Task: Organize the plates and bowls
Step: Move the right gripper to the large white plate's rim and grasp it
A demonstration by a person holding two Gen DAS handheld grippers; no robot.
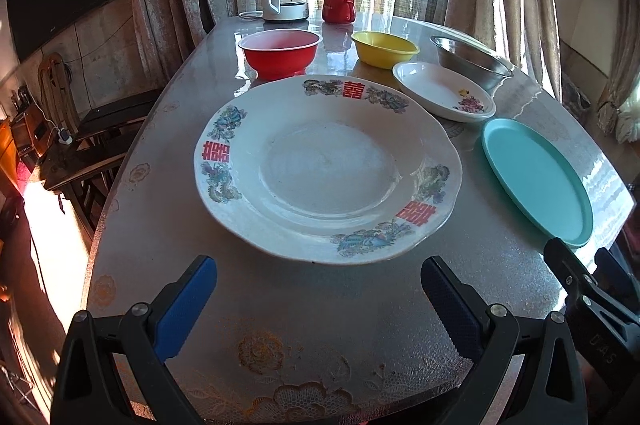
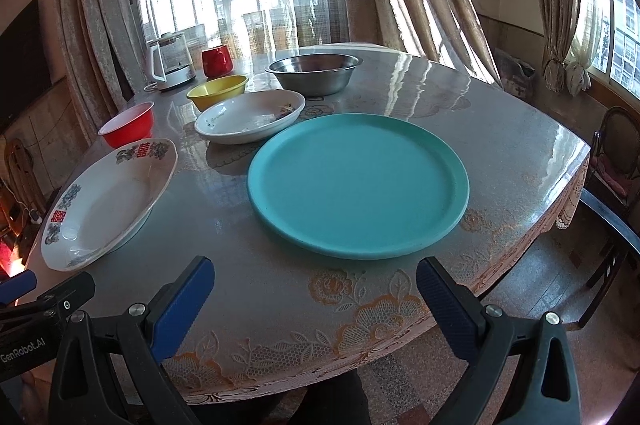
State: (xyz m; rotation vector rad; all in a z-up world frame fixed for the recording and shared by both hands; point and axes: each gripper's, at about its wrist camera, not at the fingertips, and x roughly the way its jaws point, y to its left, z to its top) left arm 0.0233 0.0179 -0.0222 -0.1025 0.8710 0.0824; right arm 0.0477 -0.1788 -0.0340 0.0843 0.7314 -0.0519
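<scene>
Both tongs spread, holding nothing — left tongs (image 1: 318,289) near the big patterned plate (image 1: 328,169), right tongs (image 2: 316,289) near the teal plate (image 2: 358,187) on the worktop (image 2: 500,129).

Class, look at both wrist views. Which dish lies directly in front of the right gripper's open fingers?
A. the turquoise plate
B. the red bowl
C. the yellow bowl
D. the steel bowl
A: in the right wrist view the turquoise plate lies just beyond the right gripper, whose jaws stand wide apart; the bowls sit farther back on the table.
</scene>
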